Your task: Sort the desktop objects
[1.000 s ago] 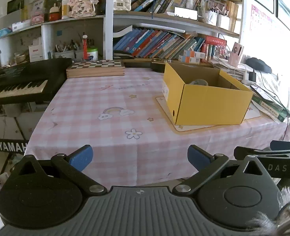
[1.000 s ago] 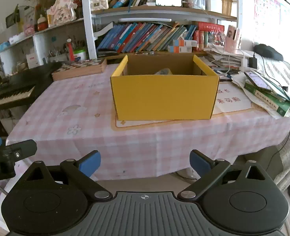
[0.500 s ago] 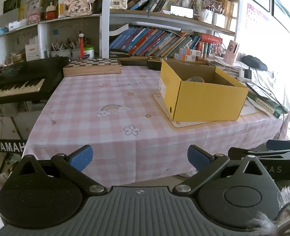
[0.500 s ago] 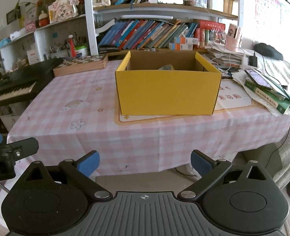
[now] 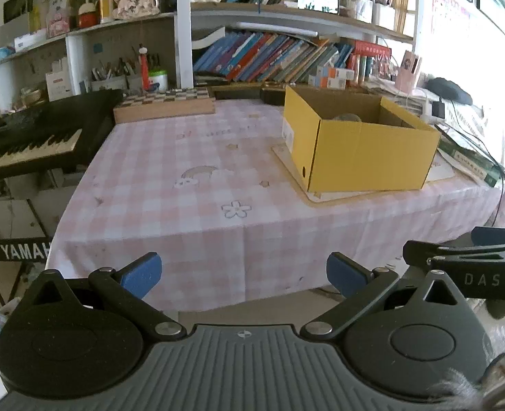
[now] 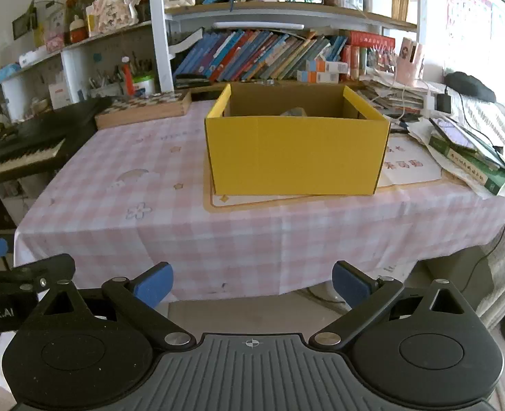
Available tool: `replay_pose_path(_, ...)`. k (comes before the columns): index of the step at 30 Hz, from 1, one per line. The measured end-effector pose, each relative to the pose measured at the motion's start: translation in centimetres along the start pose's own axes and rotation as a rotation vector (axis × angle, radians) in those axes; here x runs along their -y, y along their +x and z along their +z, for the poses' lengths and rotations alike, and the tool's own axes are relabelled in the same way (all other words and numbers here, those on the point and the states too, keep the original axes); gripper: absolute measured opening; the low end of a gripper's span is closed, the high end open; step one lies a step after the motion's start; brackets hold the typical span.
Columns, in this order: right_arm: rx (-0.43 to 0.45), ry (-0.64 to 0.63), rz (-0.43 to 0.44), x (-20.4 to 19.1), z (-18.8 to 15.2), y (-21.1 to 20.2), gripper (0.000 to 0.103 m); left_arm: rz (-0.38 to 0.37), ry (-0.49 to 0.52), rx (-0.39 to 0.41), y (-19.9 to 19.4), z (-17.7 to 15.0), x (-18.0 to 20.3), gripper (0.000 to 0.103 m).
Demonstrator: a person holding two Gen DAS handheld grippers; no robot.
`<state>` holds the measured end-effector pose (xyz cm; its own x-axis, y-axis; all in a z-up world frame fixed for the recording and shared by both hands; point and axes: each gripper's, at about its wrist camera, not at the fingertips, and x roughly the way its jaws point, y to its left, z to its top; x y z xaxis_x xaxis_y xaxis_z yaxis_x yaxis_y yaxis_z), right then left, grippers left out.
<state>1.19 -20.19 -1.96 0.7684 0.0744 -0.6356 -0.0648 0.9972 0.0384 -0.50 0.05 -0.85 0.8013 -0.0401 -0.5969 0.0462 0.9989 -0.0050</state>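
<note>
An open yellow cardboard box [image 6: 297, 157] stands on a pink checked tablecloth [image 6: 132, 185]; it also shows in the left wrist view [image 5: 362, 150]. A greyish object [image 6: 293, 112] lies inside it, mostly hidden. My left gripper [image 5: 244, 274] is open and empty, held off the table's front edge. My right gripper [image 6: 252, 282] is open and empty, also in front of the table, facing the box. The right gripper's side shows in the left wrist view [image 5: 465, 257].
A wooden chessboard box [image 5: 165, 104] lies at the table's back. A black keyboard [image 5: 29, 137] stands to the left. Books and a tablet [image 6: 468, 150] lie at the right edge. Shelves of books [image 6: 269, 54] rise behind.
Both grippers have pulled back from the table; the box and table look farther away. Both stay open and empty.
</note>
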Motion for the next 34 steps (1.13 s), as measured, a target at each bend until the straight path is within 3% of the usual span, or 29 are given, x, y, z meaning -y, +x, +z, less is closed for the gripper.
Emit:
replay_pose_path(29,-0.015,0.008,-0.003,-0.04,0.08,0.44,0.101,-0.015,0.005,-0.001,0.32,-0.32,0.32,0.103)
replay_pose_path(34,-0.015,0.009,-0.004,-0.06,0.08,0.45,0.101,-0.023,-0.013,-0.036,0.94,-0.39,0.23,0.103)
